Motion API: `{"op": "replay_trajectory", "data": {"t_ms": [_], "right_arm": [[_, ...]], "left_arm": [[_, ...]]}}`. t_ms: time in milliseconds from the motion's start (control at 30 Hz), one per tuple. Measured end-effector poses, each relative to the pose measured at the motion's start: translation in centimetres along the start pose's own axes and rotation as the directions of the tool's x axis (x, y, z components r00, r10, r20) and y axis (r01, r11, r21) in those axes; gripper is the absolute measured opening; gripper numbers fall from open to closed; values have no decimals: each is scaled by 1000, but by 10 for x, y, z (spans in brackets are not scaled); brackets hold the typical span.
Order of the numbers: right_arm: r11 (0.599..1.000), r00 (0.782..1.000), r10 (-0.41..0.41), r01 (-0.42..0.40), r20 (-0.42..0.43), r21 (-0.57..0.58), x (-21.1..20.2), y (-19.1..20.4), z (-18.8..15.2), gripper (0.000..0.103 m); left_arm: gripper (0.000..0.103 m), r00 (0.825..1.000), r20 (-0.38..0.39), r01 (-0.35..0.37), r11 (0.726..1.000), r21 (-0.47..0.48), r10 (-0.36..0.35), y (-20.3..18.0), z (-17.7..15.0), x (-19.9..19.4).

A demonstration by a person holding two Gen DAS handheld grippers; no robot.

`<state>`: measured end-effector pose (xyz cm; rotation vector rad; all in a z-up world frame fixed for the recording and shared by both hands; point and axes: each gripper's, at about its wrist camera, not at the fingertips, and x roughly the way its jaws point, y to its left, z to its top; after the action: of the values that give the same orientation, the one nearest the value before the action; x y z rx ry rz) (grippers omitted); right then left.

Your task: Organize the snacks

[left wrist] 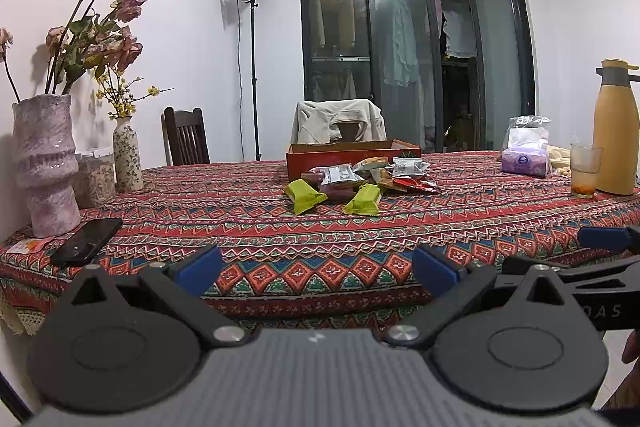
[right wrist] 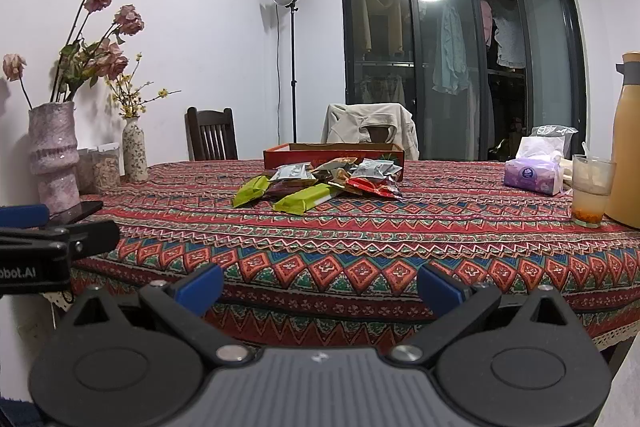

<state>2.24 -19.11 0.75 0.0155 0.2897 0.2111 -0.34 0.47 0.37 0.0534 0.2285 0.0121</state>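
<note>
Left wrist view: left gripper held before the near edge of the tabletop, blue-padded fingers spread wide, nothing between them. Draped over that tabletop, a woven cloth in red, green and blue zigzag bands. Heaped just in front of the shallow red cardboard box, touching its near wall: the snacks, crinkled foil packets in silver, red and purple, plus two flat lime-green bars nearest the camera. Box contents hidden behind its wall. Well left of the box, a rough lilac ceramic vase of dried roses and a glossy black phone. Well right of the box, a soft purple tissue pack, a clear glass and a matte yellow flask, cut off at the frame edge.

Right wrist view: right gripper likewise released, fingers apart and empty. Packet lettering too small to read.
</note>
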Motion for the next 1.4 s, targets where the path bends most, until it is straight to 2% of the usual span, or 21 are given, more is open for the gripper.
{"op": "replay_trajectory", "data": {"t_ms": [300, 467, 600, 833, 1033, 1200, 1267, 1400], "right_arm": [[1000, 1000, -15, 15, 14, -18, -2, -2, 3, 103], [997, 999, -51, 52, 17, -61, 7, -8, 1, 103], [997, 998, -60, 60, -6, -54, 23, -16, -1, 103], [998, 993, -52, 55, -105, 25, 69, -43, -7, 103], [997, 988, -61, 67, -141, 38, 112, -59, 10, 103], [997, 987, -1, 15, -161, 82, 147, -72, 38, 101], [996, 985, 7, 8, -173, 90, 165, -77, 51, 92], [996, 983, 20, -3, -180, 93, 202, -89, 78, 89]], "left_arm": [[103, 1000, -15, -17, 1000, 0, 17, 5, -7, 7], [103, 994, -15, -104, 994, 37, 105, 17, -13, 27], [103, 989, -51, -137, 990, 31, 139, 35, -20, 47], [103, 981, -147, -131, 991, 5, 130, 48, -20, 91], [103, 974, -203, -112, 993, -44, 101, 54, 2, 136], [103, 977, -201, -90, 995, -50, 78, 54, 29, 176], [103, 978, -196, -82, 995, -47, 72, 54, 42, 194], [100, 981, -193, -46, 998, -53, 35, 50, 68, 237]]}}
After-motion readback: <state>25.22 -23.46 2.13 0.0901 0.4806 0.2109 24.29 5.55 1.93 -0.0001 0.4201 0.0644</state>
